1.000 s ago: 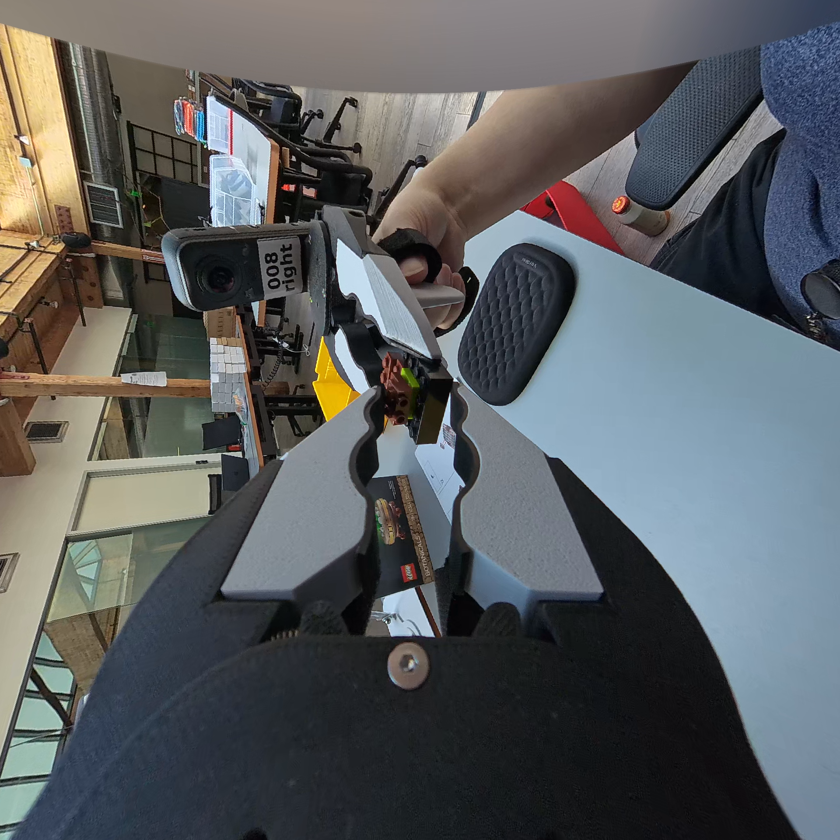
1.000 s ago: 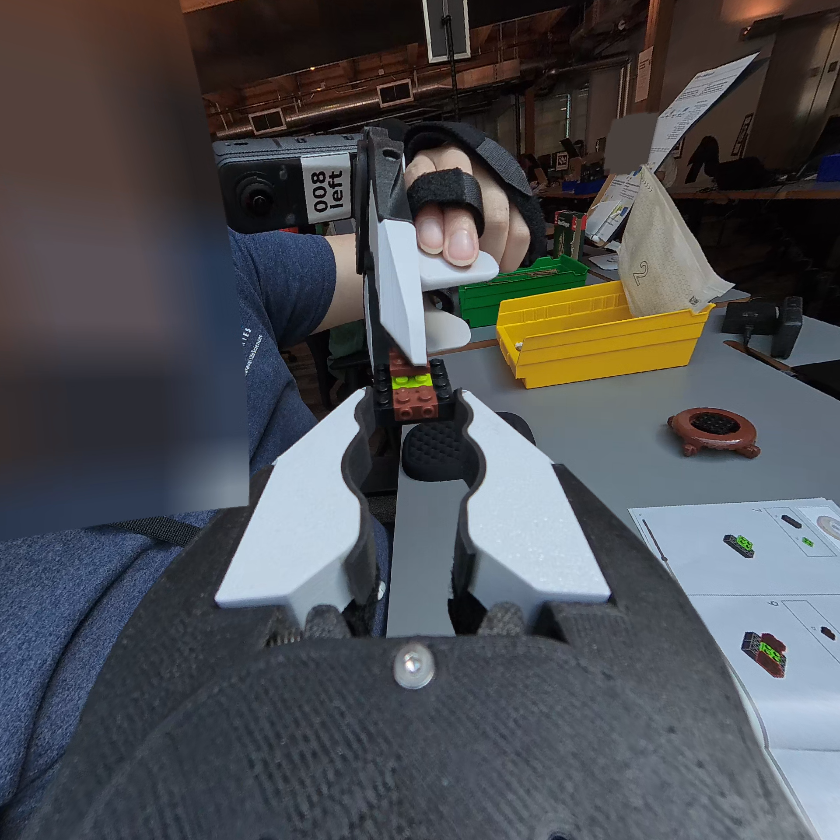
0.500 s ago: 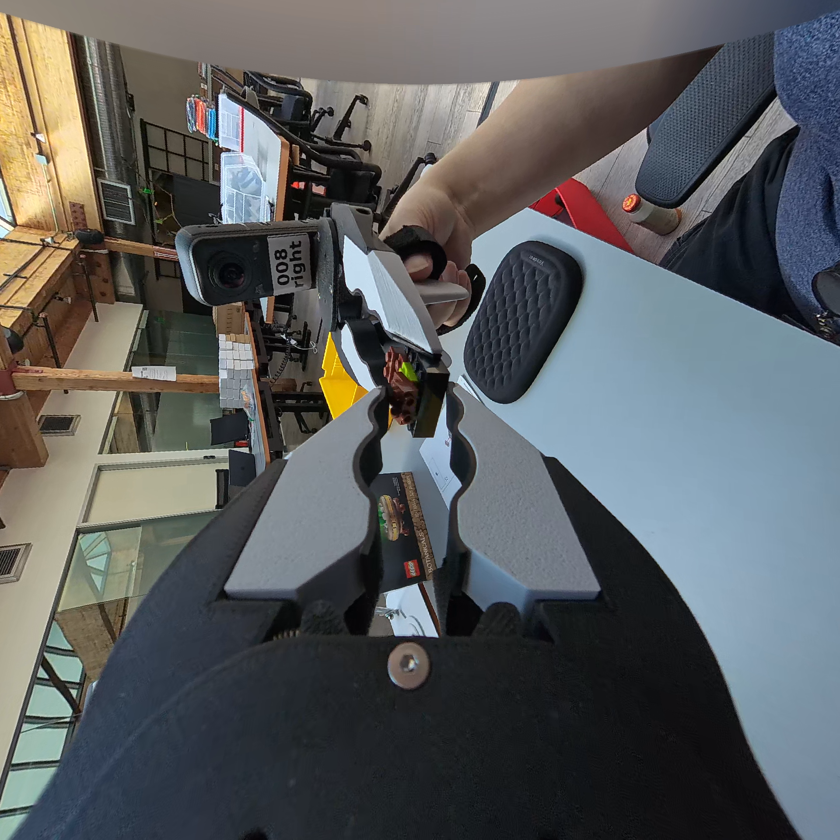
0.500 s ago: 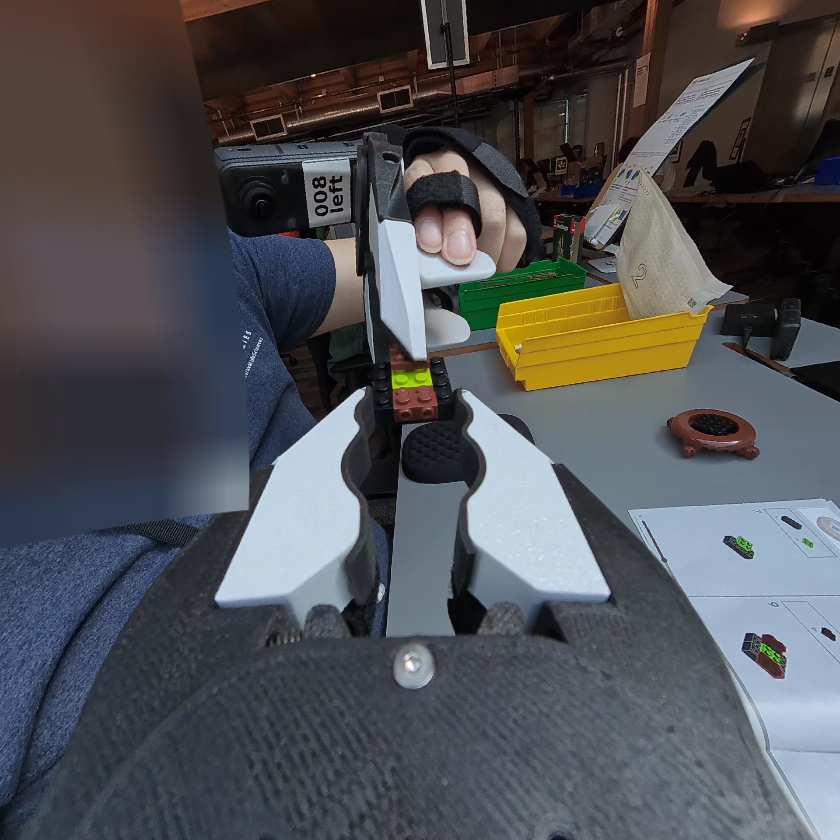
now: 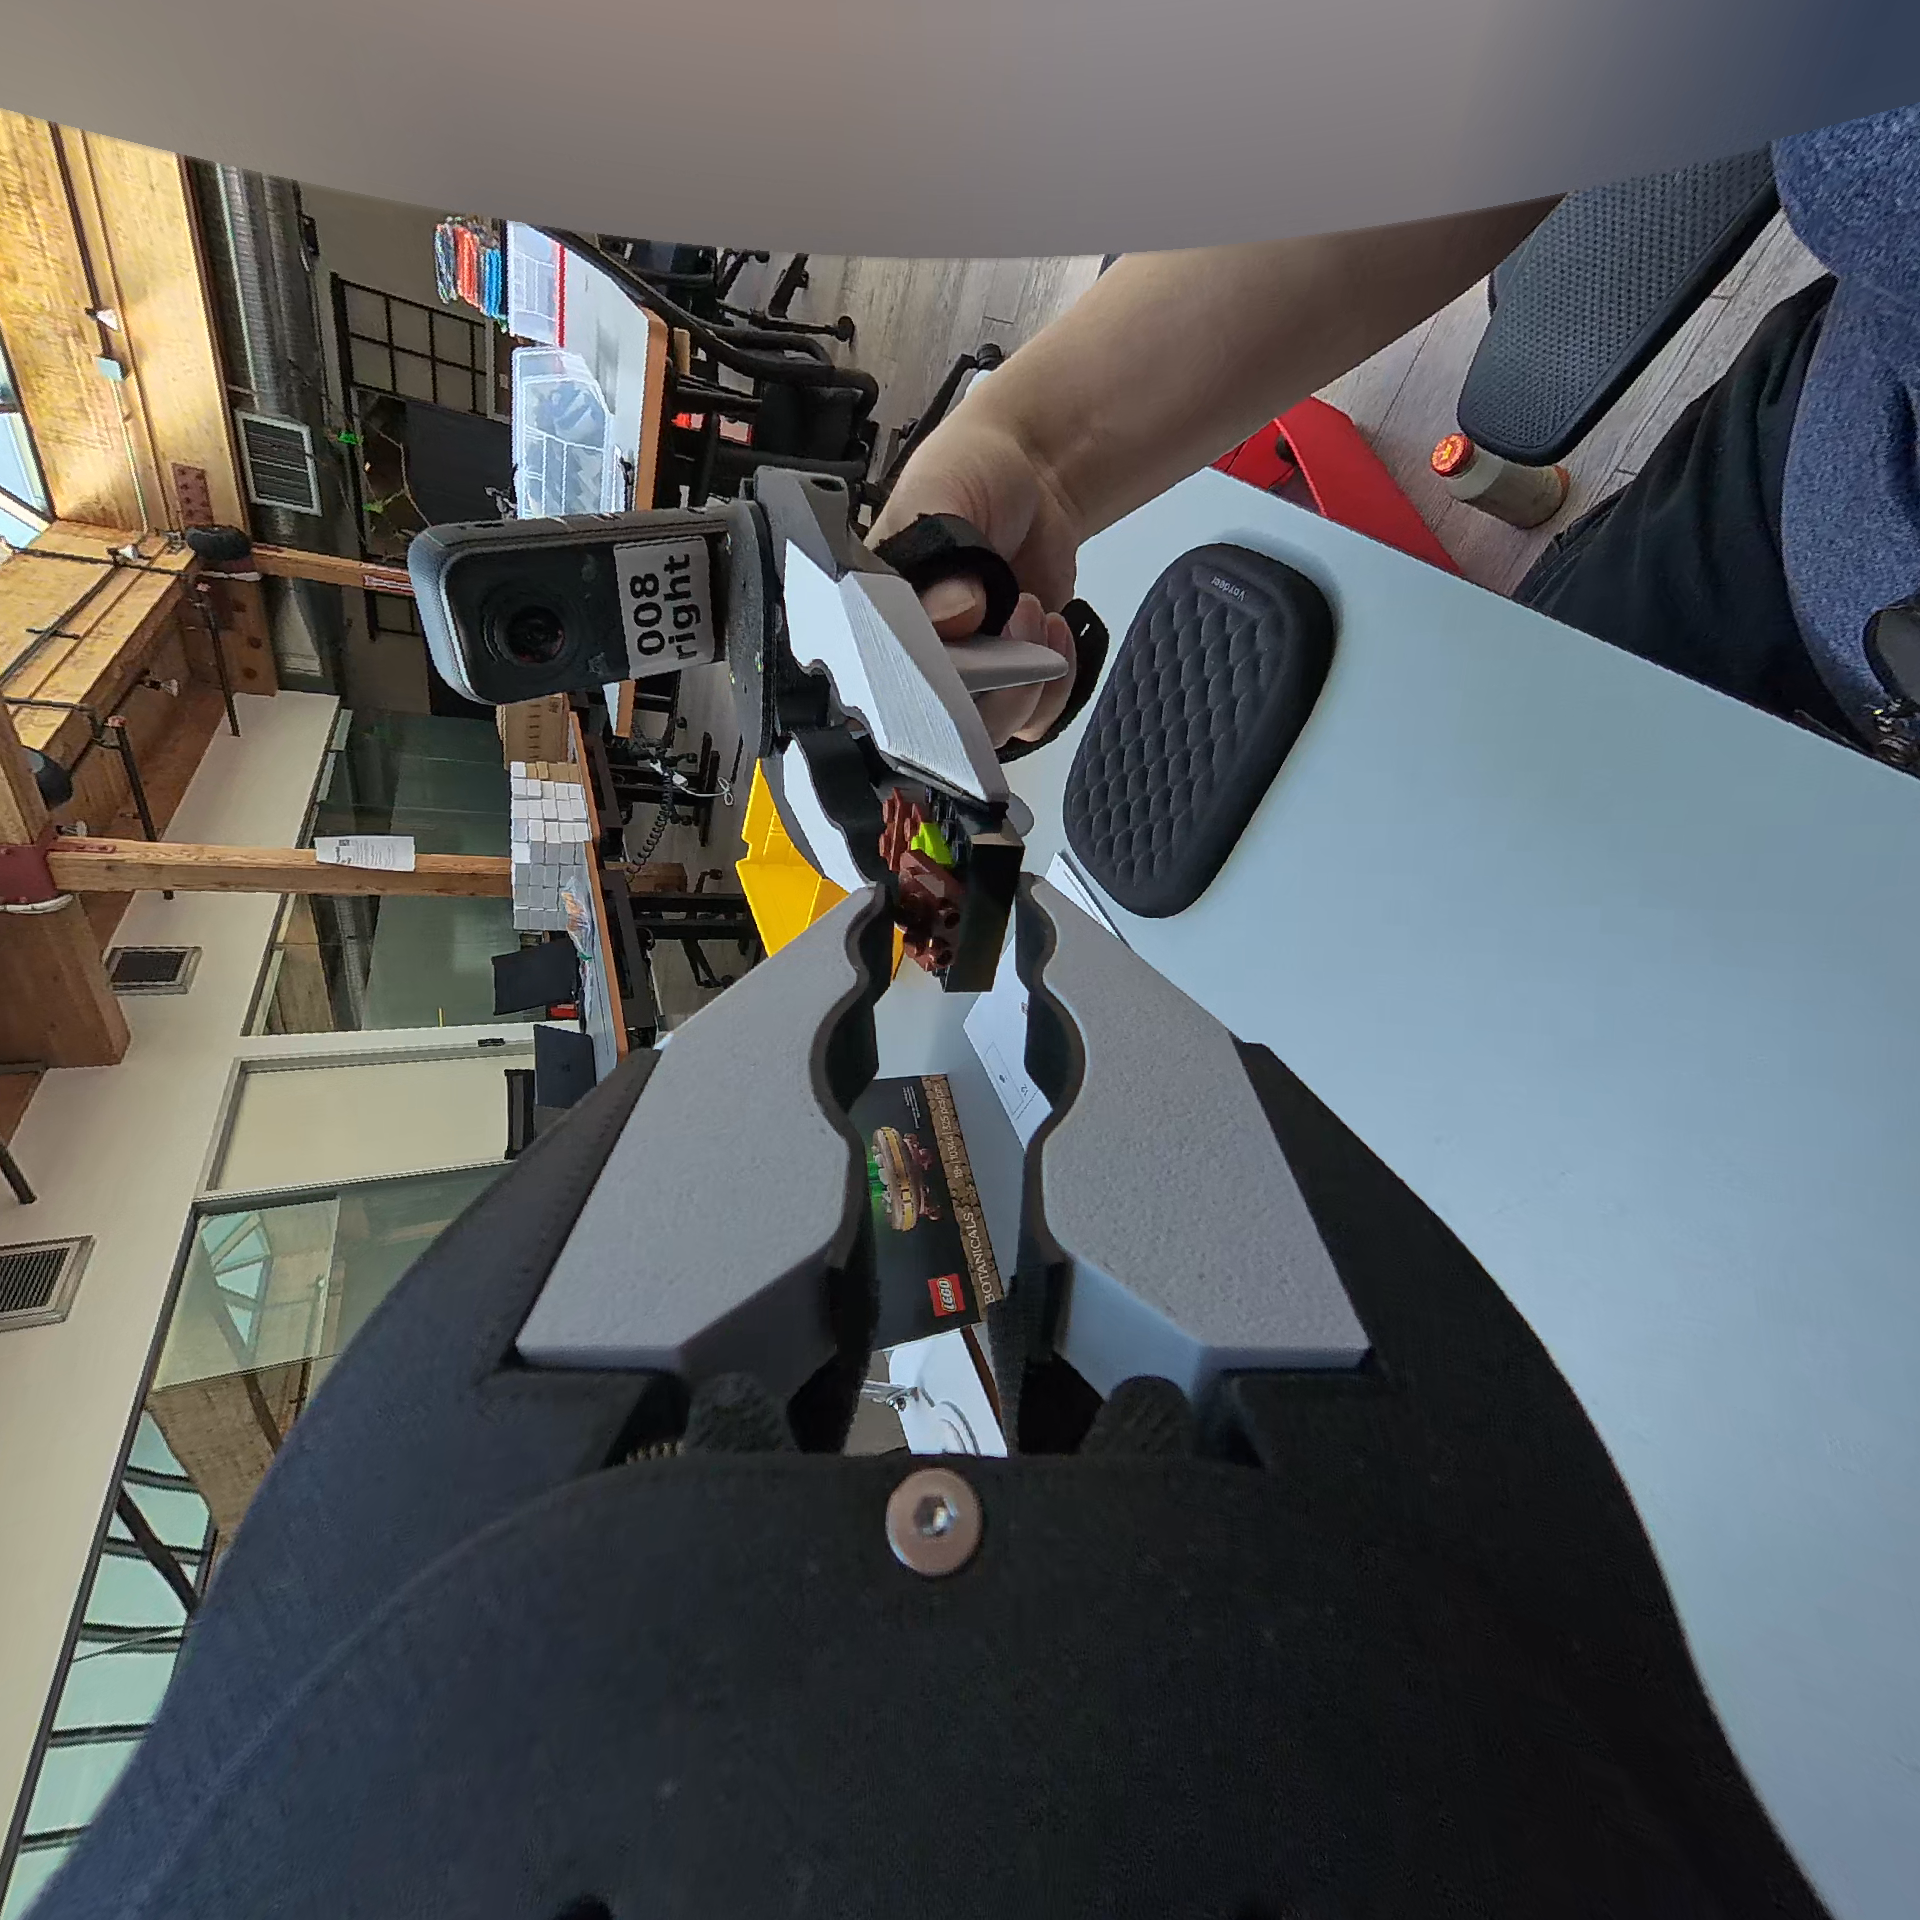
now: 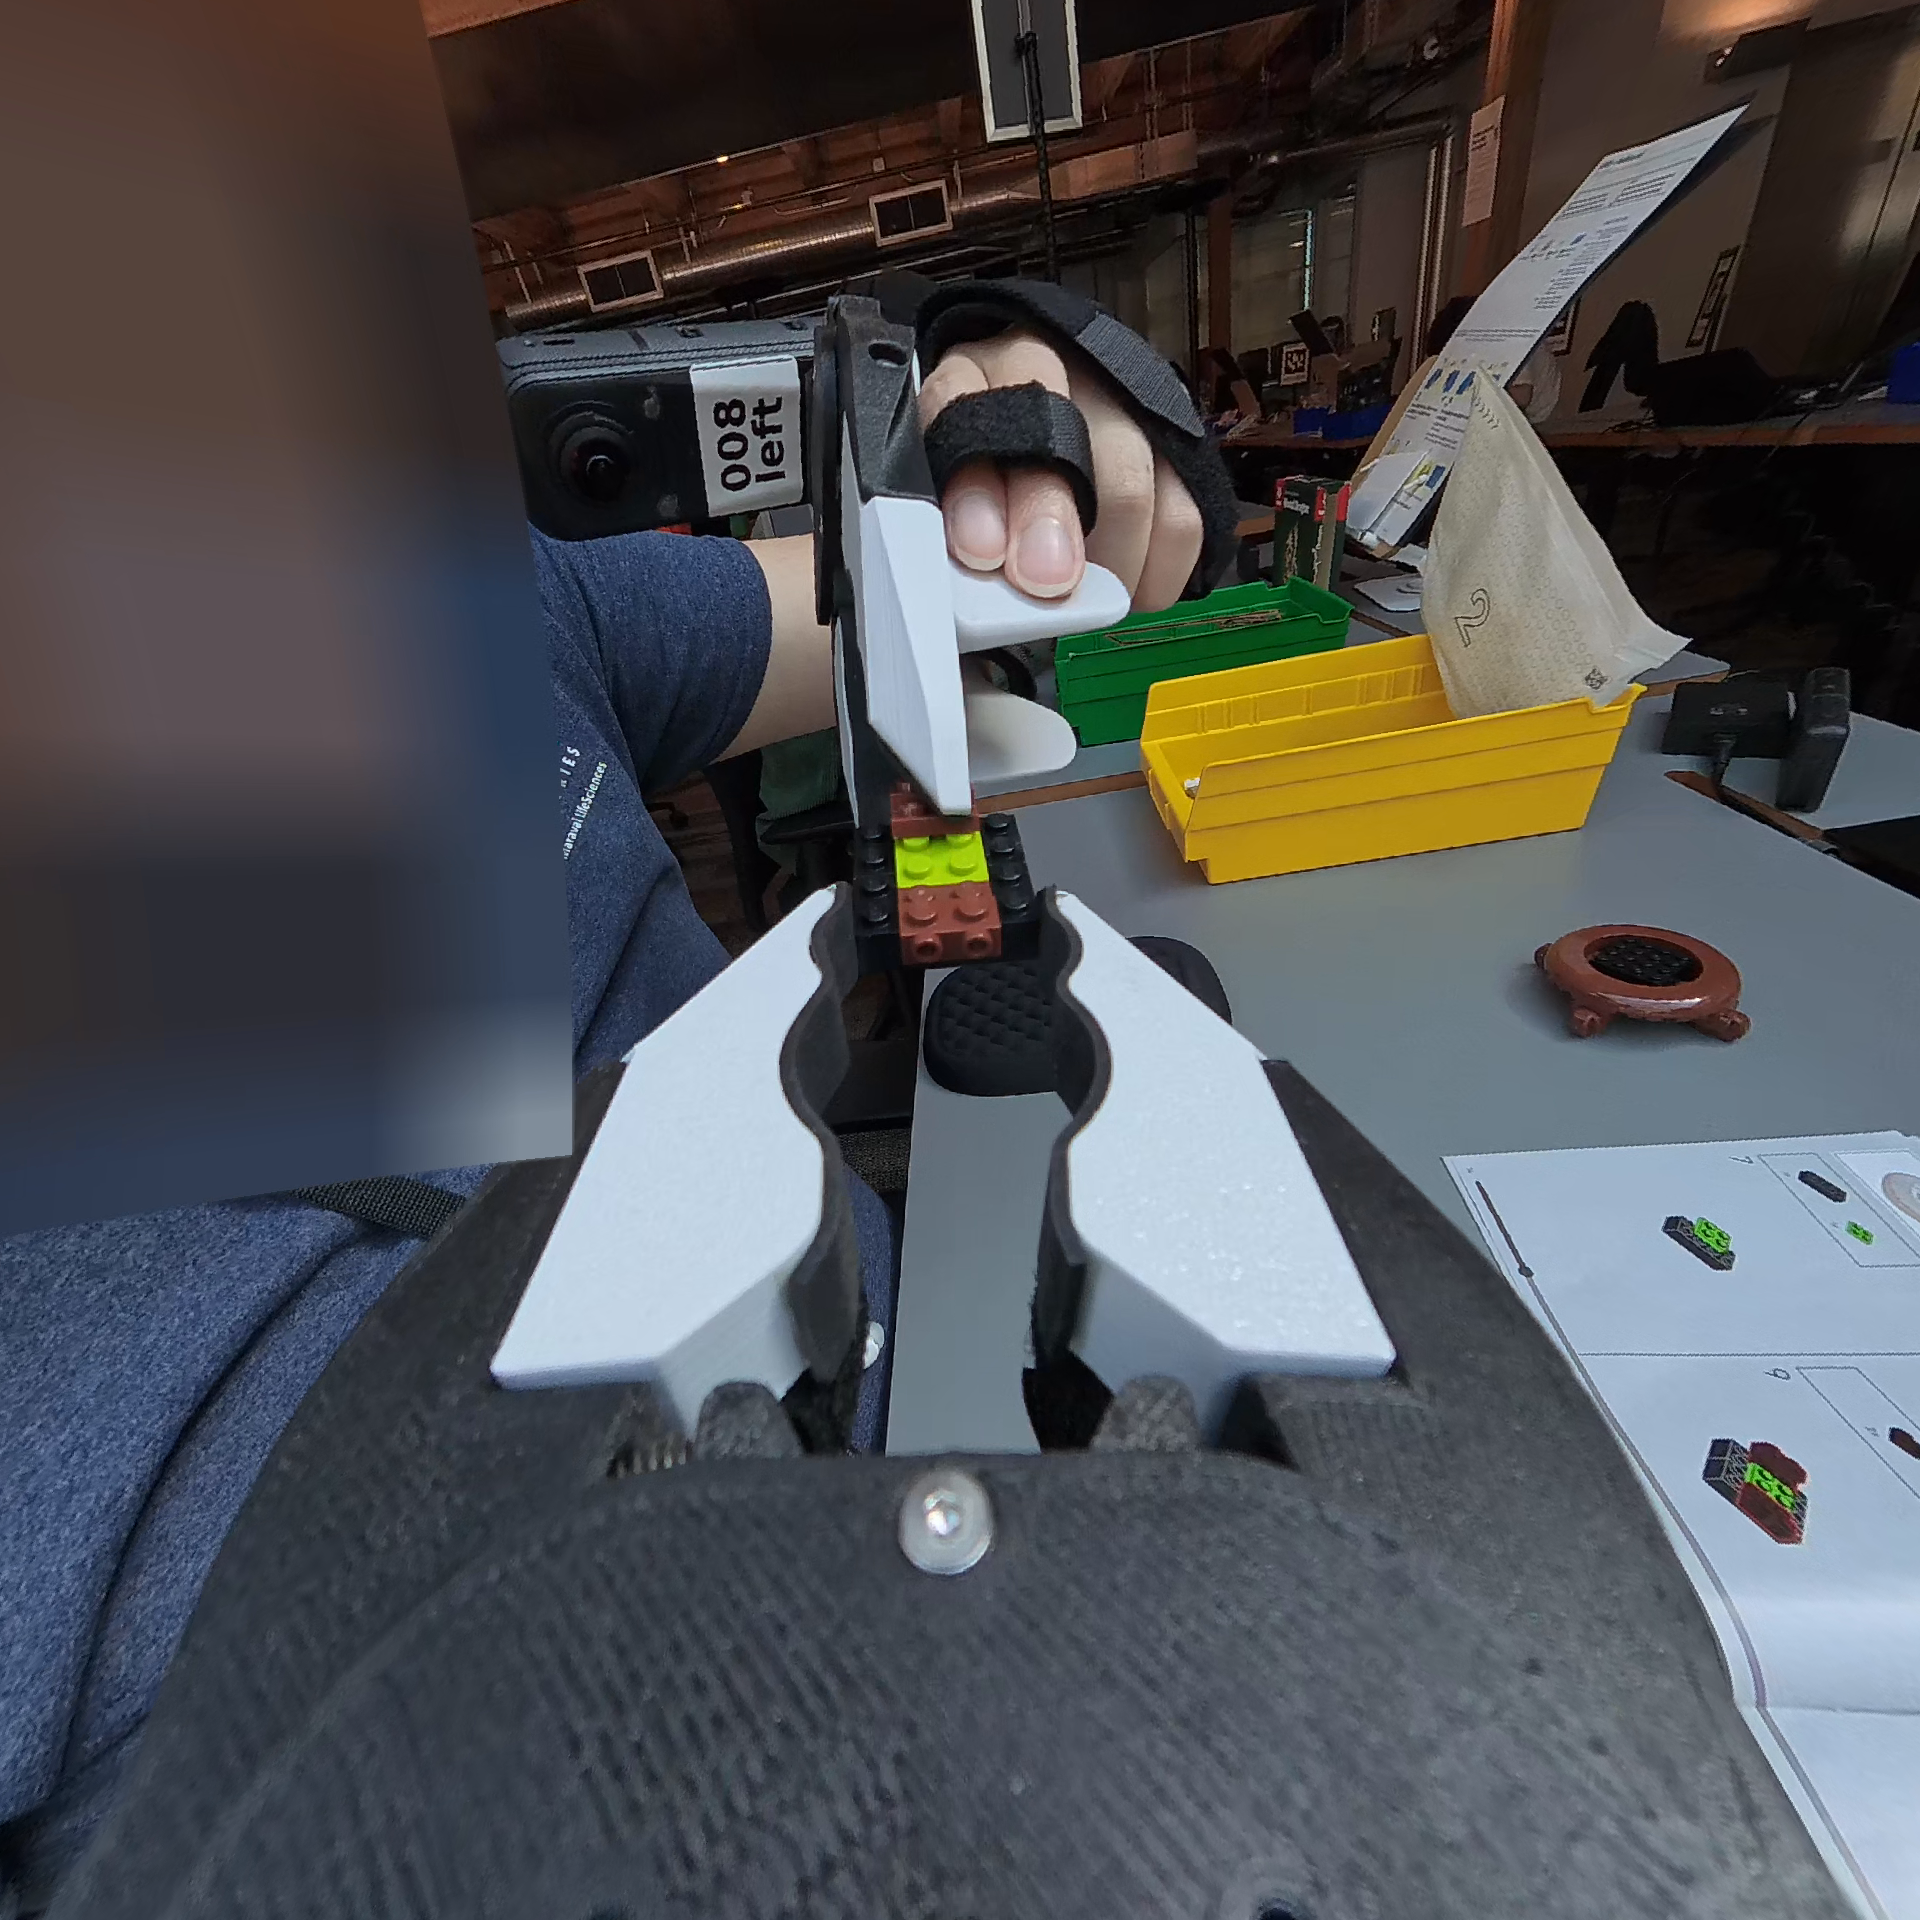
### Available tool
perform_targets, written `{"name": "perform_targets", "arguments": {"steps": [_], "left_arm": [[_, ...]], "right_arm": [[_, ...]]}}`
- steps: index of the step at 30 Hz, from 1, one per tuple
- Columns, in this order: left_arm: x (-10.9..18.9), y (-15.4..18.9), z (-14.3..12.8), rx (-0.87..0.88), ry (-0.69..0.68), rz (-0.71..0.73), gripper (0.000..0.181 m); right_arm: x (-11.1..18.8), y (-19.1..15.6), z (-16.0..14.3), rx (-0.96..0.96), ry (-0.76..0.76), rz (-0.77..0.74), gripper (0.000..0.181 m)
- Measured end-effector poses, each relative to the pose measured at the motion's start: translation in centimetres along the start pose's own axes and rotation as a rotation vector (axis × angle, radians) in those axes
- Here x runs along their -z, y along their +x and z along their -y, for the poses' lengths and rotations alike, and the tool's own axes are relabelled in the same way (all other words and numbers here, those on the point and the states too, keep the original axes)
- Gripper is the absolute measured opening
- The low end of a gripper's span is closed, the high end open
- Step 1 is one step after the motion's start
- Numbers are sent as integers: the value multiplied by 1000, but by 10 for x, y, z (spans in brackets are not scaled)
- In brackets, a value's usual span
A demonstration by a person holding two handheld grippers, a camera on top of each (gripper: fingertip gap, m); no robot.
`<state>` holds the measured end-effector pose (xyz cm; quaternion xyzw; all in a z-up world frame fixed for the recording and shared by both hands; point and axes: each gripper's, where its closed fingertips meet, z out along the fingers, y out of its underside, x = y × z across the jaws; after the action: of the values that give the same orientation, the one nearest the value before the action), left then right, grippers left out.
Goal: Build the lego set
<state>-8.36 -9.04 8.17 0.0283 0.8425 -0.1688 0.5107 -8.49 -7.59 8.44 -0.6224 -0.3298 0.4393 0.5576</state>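
Observation:
A small lego assembly [image 6: 940,862], a black plate with brown and lime-green bricks on top, is held in the air between both grippers. My right gripper [image 6: 940,904] is shut on the side edges of the plate's near end. My left gripper [image 6: 925,805] comes in from above, shut on the far end over a brown brick. In the left wrist view the assembly [image 5: 935,914] sits edge-on between the tips of my left gripper [image 5: 951,899], and my right gripper [image 5: 935,821] reaches in from the upper left. The assembly's far end is hidden under the left fingers.
On the grey table [image 6: 1351,987] lie a round brown lego ring [image 6: 1642,987], the open instruction booklet [image 6: 1683,1299] and a black textured pad [image 5: 1195,727]. A yellow bin [image 6: 1382,758] holding a paper bag [image 6: 1527,582] and a green bin [image 6: 1195,644] stand behind. Left and right tips are no more than a few centimetres apart.
The assembly has tilted slightly toward the right wrist camera, so more of the lime-green brick shows. Both grippers keep their hold and have barely moved.

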Motion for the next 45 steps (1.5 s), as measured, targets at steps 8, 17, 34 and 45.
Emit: {"name": "perform_targets", "arguments": {"steps": [8, 17, 34, 45], "left_arm": [[1, 0, -1, -6, -7, 9, 19], [0, 2, -8, -18, -57, 2, 17], [2, 9, -22, 26, -247, -158, 20], [-1, 11, -40, 8, -403, -240, 21]], "right_arm": [[1, 1, 0, -6, 4, -2, 33], [0, 8, -2, -43, 2, -22, 33], [-9, 19, -1, -86, 215, 6, 33], [-12, 22, 1, -91, 457, 47, 33]]}}
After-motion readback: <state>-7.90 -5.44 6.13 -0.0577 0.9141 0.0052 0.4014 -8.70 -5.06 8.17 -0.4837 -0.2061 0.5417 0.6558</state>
